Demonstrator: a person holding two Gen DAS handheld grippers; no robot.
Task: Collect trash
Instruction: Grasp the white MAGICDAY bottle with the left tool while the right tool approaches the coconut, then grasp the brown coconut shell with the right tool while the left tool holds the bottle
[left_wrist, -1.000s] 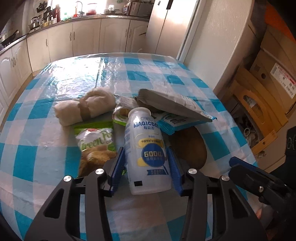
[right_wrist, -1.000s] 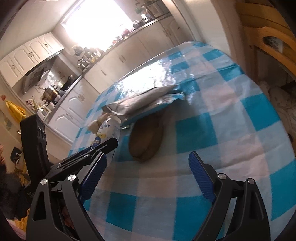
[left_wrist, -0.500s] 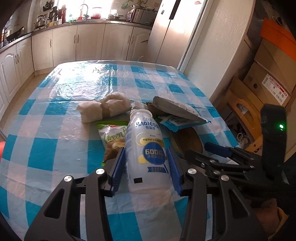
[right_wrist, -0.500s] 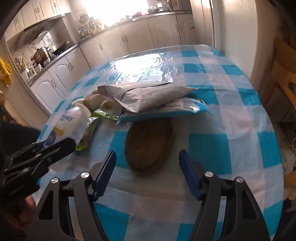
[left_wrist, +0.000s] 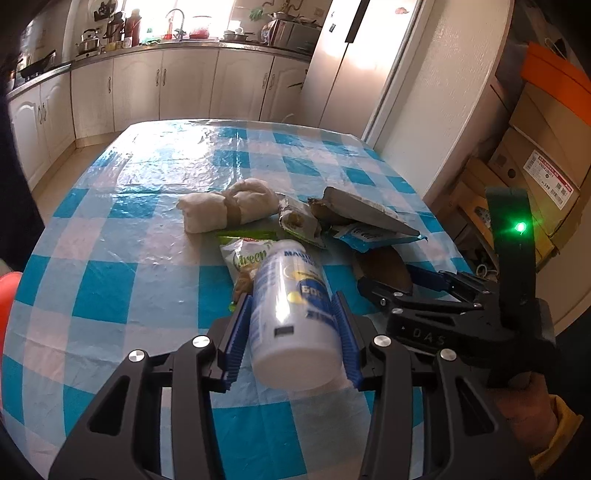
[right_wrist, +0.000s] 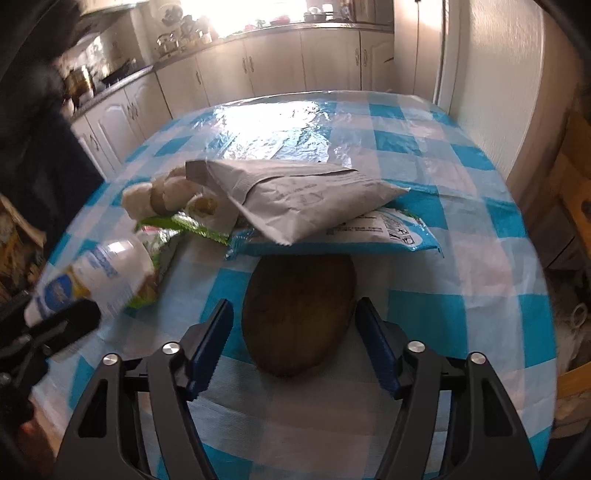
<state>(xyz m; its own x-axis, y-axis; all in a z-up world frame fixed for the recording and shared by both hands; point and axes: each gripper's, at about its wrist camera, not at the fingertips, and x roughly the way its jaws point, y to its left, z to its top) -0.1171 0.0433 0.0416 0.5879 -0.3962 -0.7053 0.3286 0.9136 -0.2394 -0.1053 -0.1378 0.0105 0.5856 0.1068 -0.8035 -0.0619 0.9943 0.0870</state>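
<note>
Brown oval (right_wrist: 299, 310), far end hidden under packets, between closing right claw (right_wrist: 295, 341).

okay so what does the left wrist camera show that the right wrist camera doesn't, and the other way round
Only the left wrist view shows the stacked cardboard boxes, the right gripper's green light, and the left gripper shut on the white bottle.

Only the right wrist view shows the right gripper, whose jaws have just been closing, flanking the brown oval piece; the left pad stands clear, the right looks about touching.

Both show the checked tablecloth, grey mailer bag, blue wrapper, green snack bag and kitchen cabinets.
</note>
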